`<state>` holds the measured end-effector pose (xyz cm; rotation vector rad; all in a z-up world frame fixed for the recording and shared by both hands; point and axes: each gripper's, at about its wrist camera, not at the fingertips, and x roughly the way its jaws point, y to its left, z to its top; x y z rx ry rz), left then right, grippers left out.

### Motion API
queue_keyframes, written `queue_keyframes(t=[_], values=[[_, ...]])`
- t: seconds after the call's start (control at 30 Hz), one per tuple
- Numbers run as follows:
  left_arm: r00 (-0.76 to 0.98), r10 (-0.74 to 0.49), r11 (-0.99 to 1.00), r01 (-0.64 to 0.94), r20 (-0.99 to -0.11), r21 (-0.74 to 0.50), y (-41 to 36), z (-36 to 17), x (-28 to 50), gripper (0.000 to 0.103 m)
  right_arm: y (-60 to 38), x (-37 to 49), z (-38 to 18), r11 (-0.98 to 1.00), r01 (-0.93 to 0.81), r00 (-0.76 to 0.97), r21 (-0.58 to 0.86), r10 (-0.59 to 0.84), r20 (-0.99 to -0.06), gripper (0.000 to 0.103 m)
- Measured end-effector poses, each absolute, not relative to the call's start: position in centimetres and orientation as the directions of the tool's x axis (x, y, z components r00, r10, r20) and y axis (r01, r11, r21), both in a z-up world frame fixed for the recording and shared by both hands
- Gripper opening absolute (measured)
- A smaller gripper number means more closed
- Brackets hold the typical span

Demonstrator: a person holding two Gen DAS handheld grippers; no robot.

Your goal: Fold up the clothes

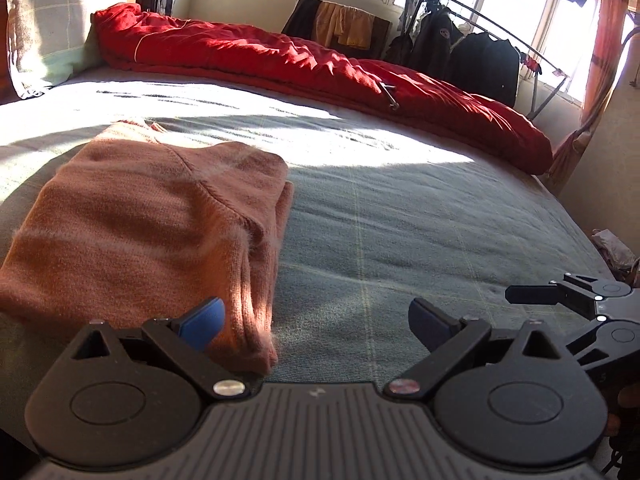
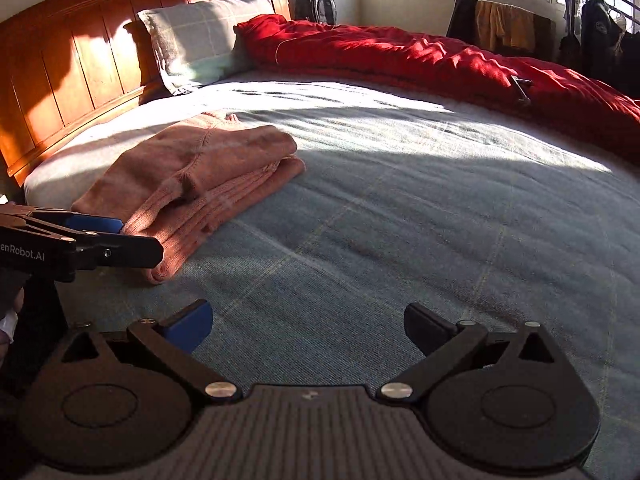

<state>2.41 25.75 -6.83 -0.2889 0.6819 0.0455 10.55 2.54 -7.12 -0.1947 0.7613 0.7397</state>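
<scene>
Nearest you, your left gripper (image 1: 316,326) hung low over the grey-blue bedspread (image 1: 400,220), its blue-padded fingers (image 1: 202,322) spread wide with nothing between them. The folded orange sweater (image 1: 152,220) lay flat just ahead of its left finger, the near corner of the fold close to that pad, though contact could not be told. Your right gripper (image 2: 308,326) was spread just as wide and empty over bare bedspread, with the sweater ahead and to its left, beyond the left gripper. Farther ahead of both, a red duvet (image 1: 304,64) was bunched along the far side of the bed, and a pillow (image 2: 196,44) leaned against the wooden headboard (image 2: 80,60).
</scene>
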Motion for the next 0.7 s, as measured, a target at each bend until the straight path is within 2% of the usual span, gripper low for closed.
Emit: queue_keyframes(t=[0.1, 0.23, 0.37, 0.5, 0.7], values=[[0.788, -0.021, 0.958, -0.16, -0.616, -0.238, 26.3, -6.6, 3.2, 0.102, 2.3, 10.2, -7.1, 0.73, -0.674, 0.482, 0.11, 0.548, -0.684, 0.103], [0.762, -0.037, 0.946, -0.182, -0.647, -0.269, 26.1, -8.4, 4.6, 0.102, 2.0, 9.8, -6.9, 0.731, -0.673, 0.485, 0.112, 0.55, -0.679, 0.103], [0.758, 0.034, 0.944, -0.237, -0.652, -0.227, 25.1, -9.1, 3.8, 0.102, 1.7, 9.4, -6.7, 0.733, -0.673, 0.483, 0.103, 0.54, -0.689, 0.103], [0.804, 0.139, 0.954, -0.266, -0.578, -0.14, 23.9, -6.5, 1.2, 0.102, 1.1, 9.0, -6.6, 0.733, -0.673, 0.484, 0.101, 0.539, -0.689, 0.103], [0.866, 0.276, 0.952, -0.307, -0.417, -0.007, 21.7, -2.1, -2.6, 0.102, 0.3, 8.4, -6.1, 0.727, -0.673, 0.481, 0.138, 0.571, -0.665, 0.103]])
